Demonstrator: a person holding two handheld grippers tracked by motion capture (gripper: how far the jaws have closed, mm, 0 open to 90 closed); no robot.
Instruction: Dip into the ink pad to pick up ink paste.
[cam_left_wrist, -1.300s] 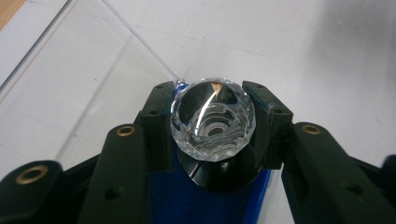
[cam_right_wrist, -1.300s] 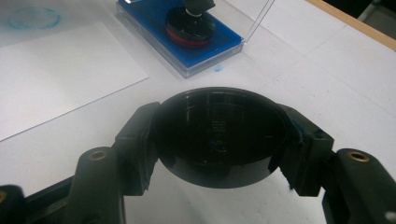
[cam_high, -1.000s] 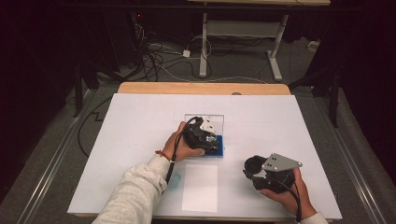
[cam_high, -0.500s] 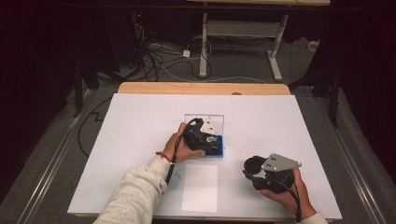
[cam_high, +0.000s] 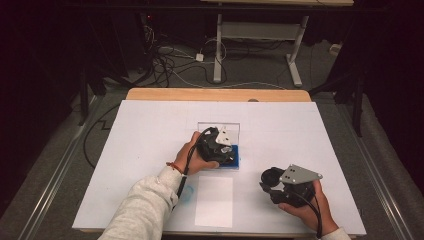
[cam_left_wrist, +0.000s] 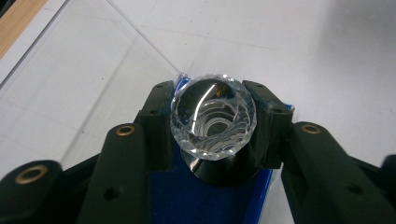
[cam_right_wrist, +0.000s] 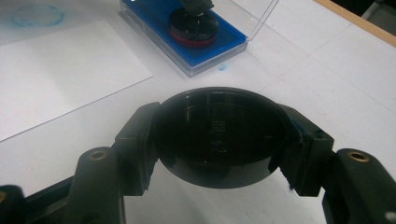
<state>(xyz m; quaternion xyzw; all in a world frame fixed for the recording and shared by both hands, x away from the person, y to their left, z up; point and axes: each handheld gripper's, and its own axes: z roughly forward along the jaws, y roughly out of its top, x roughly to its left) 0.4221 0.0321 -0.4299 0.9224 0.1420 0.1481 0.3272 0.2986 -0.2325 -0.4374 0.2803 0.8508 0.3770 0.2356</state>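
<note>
the white table (cam_high: 300, 130) is the one brightly lit surface, evenly lit from above, while the floor and room beyond its far edge sink into near black. shadows on the table are soft and short. in the left gripper view a faceted clear knob (cam_left_wrist: 213, 116) catches sharp white glints, and the black jaws at the bottom edge go soft. in the right gripper view a glossy black disc (cam_right_wrist: 219, 135) carries faint reflections; the blue tray (cam_right_wrist: 187, 37) behind it is slightly blurred.

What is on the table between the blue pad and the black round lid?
In the right gripper view, bare white table and a small blue smudge lie between the blue pad and the black round lid.
</note>
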